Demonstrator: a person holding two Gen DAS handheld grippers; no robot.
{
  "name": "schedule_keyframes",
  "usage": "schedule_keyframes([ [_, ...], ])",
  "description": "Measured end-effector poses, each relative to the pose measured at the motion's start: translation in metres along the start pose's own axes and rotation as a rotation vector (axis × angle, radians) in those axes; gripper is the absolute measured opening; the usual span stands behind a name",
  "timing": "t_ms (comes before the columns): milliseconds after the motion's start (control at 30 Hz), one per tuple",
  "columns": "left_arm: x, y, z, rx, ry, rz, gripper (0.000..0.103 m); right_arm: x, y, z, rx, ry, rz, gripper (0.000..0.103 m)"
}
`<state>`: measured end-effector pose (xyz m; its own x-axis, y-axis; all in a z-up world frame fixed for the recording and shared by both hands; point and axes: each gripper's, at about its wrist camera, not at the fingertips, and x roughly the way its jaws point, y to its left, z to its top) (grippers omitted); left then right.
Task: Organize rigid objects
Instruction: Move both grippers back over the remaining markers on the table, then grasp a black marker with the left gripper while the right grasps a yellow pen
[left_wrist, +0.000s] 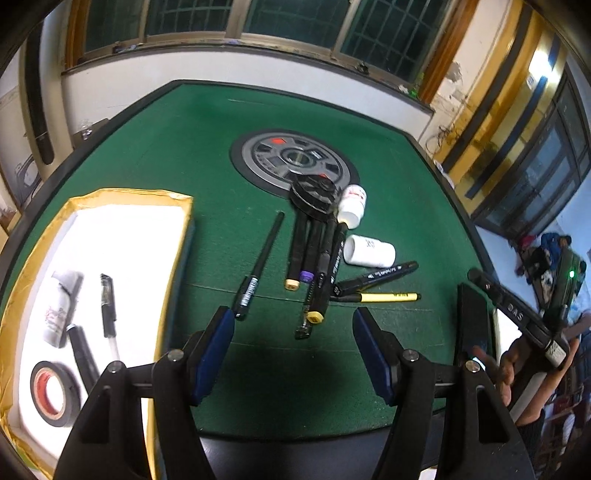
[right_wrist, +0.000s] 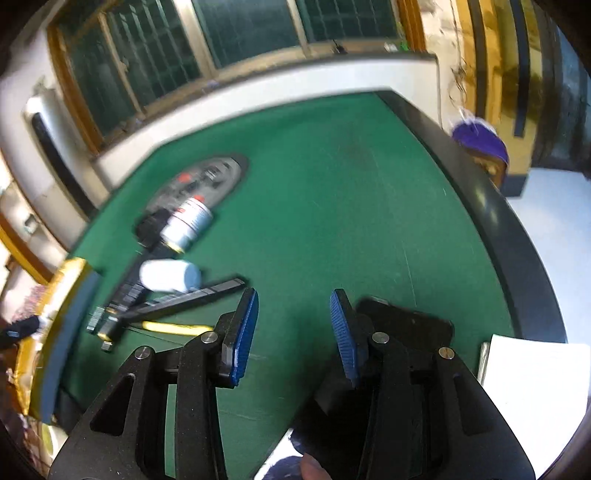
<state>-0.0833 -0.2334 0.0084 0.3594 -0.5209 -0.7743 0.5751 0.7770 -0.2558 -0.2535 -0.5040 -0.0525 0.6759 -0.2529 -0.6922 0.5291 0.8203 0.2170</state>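
The left hand-held gripper (left_wrist: 293, 321) hangs over the green tabletop (left_wrist: 207, 155) with its blue-padded jaws spread wide and nothing between them. Taking the round grey disc (left_wrist: 295, 158) set into the middle of the felt as the landmark, the loose pile lies just on the near side of it: a black tape roll (left_wrist: 314, 195) overlaps the disc's near rim, and a white bottle (left_wrist: 352, 205) stands tilted just beside that roll. A second white bottle (left_wrist: 369, 251) lies on its side a little nearer than the first. A bundle of black markers (left_wrist: 314, 254) fans out from under the tape roll toward the camera, with a single black pen (left_wrist: 258, 264) lying apart to the left of the bundle and a yellow pen (left_wrist: 388, 296) crossing near its lower end.

Well to the left of the disc sits a white tray with a yellow taped rim (left_wrist: 173, 258). Inside it lie a white bottle (left_wrist: 59, 310), a black pen (left_wrist: 109, 310), another dark marker (left_wrist: 83, 354) and a tape roll with a red core (left_wrist: 53, 393).

In the right wrist view, which is blurred, the right hand-held gripper (right_wrist: 293, 332) is also open and empty over bare felt to the right of the disc; a dark flat object (right_wrist: 410, 321) lies beneath its right finger.
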Motion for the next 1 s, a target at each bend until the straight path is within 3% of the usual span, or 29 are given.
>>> schedule_keyframes([
  [100, 0.015, -0.005, 0.002, 0.020, 0.030, -0.017, 0.067, 0.021, 0.003, -0.001, -0.011, 0.053, -0.036, 0.040],
  [167, 0.028, -0.009, 0.005, 0.038, 0.056, -0.017, 0.067, 0.011, 0.009, 0.004, 0.012, 0.019, 0.042, 0.040],
  [233, 0.041, -0.011, 0.007, 0.041, 0.076, -0.028, 0.067, 0.007, 0.028, 0.010, -0.027, -0.002, 0.065, 0.040],
  [333, 0.067, -0.013, 0.007, 0.044, 0.127, -0.017, 0.066, 0.017, 0.067, 0.012, -0.142, 0.059, 0.186, 0.040],
  [433, 0.085, -0.010, 0.007, 0.035, 0.163, -0.016, 0.050, 0.037, 0.100, 0.002, -0.245, 0.145, 0.263, 0.040],
  [567, 0.089, -0.017, 0.009, 0.067, 0.144, 0.024, 0.046, 0.062, 0.116, -0.006, -0.308, 0.211, 0.248, 0.041],
  [700, 0.091, -0.031, 0.001, 0.167, 0.119, 0.111, 0.018, 0.083, 0.116, -0.009, -0.288, 0.290, 0.264, 0.041],
  [1000, 0.073, -0.012, -0.012, 0.106, 0.150, 0.012, 0.015, 0.086, 0.128, -0.025, -0.362, 0.357, 0.304, 0.041],
])
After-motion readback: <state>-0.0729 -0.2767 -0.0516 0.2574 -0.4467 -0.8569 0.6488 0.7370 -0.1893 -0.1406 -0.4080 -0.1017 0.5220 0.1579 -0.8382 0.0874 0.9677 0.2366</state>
